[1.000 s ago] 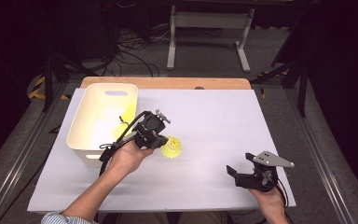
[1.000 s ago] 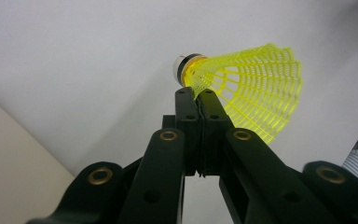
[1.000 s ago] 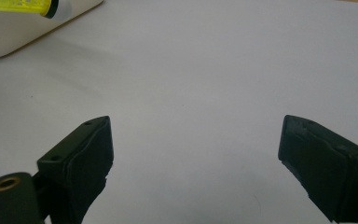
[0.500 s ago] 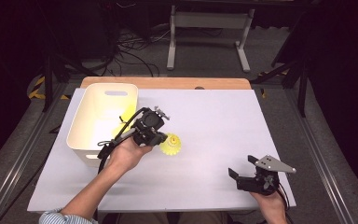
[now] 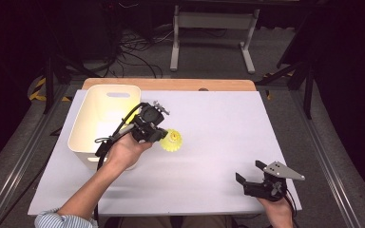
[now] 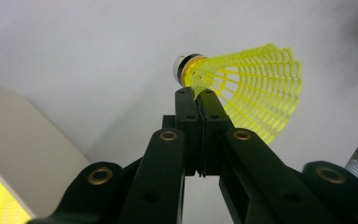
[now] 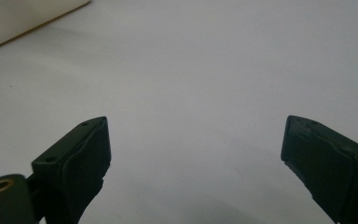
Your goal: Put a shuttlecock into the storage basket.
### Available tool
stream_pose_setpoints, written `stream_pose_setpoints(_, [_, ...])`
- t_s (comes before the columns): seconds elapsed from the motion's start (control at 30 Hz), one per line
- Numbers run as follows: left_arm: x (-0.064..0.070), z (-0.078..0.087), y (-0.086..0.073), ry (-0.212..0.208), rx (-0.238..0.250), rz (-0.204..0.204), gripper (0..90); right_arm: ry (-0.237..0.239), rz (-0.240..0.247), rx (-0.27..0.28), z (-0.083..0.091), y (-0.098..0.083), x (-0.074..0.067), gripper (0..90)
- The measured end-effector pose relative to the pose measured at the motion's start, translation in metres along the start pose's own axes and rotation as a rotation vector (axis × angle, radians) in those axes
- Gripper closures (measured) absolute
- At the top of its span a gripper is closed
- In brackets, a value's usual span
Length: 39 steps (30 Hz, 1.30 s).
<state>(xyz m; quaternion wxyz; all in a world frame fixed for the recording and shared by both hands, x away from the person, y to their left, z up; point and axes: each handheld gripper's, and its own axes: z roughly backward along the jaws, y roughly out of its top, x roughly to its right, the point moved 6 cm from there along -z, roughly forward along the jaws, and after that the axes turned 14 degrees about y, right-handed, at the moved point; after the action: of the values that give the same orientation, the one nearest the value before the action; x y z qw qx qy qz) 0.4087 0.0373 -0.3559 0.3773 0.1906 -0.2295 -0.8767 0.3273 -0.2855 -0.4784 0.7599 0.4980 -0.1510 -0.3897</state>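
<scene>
Left tool (image 5: pixel 159 135) is clamped on the yellow shuttlecock (image 5: pixel 172 140), pads pinched on the mesh skirt edge just below the cork, as the left gripper view shows (image 6: pixel 256 88). Shuttlecock sits left of centre in the high view, just right of the white bin (image 5: pixel 88 123) and seemingly held just above the white tabletop (image 5: pixel 218 118).

Right tool (image 5: pixel 254 179) is at lower right of the high view, jaws spread wide and holding nothing, resting low by the tabletop's near edge.

Step in hand looks like: carry the shuttlecock leftward over the bin rim and drop it in. Something yellow already shows inside the bin, at the lower left corner of the left gripper view.

Tips:
- Grip is on thin mesh, so keep the squeeze steady; a jerk could let it slip or deform the skirt.
- Lift enough to clear the bin's near wall before moving across.
- Release only once the cork end is over the bin's interior, not the rim.
- Keep the right tool parked; it's well apart from the path.

No brand, label or readable writing on the shuttlecock, bin or tools.
</scene>
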Motion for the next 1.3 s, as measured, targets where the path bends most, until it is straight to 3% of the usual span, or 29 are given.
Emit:
stream_pose_setpoints(0.93, [-0.033, 0.024, 0.015, 0.044, 0.035, 0.04, 89.0, -0.006, 0.001, -0.009, -0.001, -0.005, 0.004, 8.7])
stream_pose_setpoints(1.3, [-0.048, 0.034, 0.017, 0.058, 0.054, 0.073, 89.0, 0.003, -0.015, -0.017, -0.002, -0.006, 0.004, 8.8])
